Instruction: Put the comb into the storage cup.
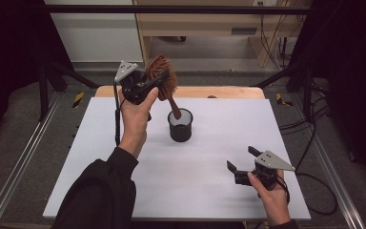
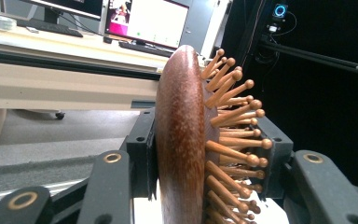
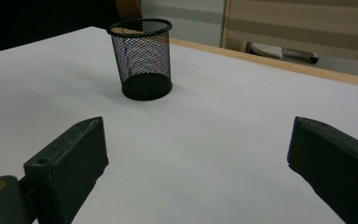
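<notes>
Hairbrush (image 1: 162, 76) sits clamped by its head between the jaws of the left gripper (image 1: 145, 86), bristles against one jaw, its back against the other. Its long axis slants down from the gripper, handle tip just over the cup's (image 1: 180, 125) rim. The left hand is nearer the cup. Well off from the cup, the right gripper (image 1: 243, 164) rests near the table (image 1: 195, 186), jaws apart and empty.

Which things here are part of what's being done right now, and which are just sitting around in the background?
In use: the wooden hairbrush, clamped in the left gripper, handle tip at the rim of the black mesh cup; the right gripper, open and idle above the white table.

Background: desk, monitor and keyboard behind the table.
</notes>
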